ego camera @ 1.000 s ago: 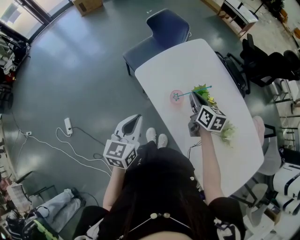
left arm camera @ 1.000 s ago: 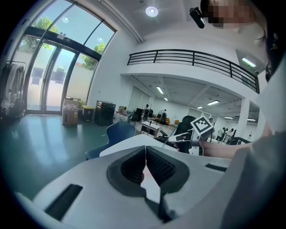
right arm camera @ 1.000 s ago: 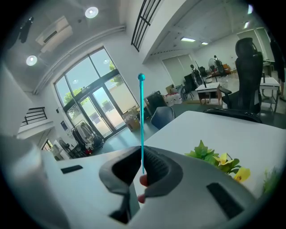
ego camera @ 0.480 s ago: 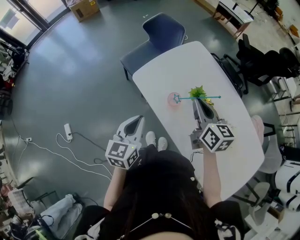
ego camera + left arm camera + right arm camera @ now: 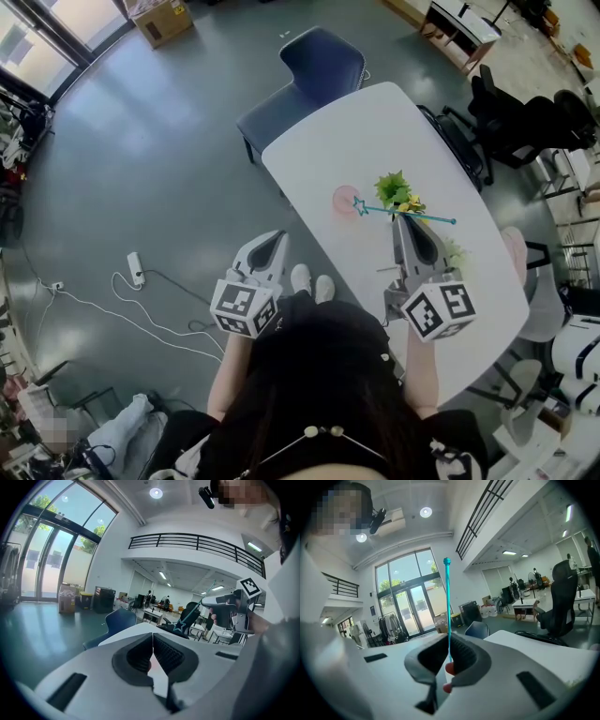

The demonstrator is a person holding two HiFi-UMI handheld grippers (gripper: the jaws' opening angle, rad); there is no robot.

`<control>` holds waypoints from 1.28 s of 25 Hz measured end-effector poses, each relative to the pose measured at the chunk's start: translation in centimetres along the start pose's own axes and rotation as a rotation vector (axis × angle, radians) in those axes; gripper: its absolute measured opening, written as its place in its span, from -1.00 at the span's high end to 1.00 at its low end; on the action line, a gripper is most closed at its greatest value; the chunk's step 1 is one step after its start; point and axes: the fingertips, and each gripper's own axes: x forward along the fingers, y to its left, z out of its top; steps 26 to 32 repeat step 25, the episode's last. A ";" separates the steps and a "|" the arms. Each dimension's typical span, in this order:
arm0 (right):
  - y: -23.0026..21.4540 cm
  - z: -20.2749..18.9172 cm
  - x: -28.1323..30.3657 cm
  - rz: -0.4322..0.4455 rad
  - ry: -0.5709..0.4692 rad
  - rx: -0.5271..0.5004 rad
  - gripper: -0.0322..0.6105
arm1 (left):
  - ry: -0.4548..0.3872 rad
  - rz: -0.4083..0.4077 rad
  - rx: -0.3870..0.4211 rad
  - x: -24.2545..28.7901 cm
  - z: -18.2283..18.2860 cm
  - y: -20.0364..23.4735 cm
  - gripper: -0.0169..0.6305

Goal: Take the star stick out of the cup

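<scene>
Right tongs [image 5: 405, 218] pinch the star stick [image 5: 380, 209] mid-shaft, apparently clear of the mid-frame cup [image 5: 343, 199]; left tongs [image 5: 275, 237] closed, empty.

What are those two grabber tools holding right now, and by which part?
The right gripper pinches the teal star stick by its thin shaft, roughly midway along. The left gripper is shut on nothing.

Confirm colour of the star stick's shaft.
Turquoise. The star stick shows best in the right gripper view, rising straight up from between the jaws.
</scene>
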 end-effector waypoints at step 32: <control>0.5 0.6 -0.7 0.032 -0.004 0.002 0.86 | 0.000 -0.009 0.004 0.5 0.1 -0.7 0.92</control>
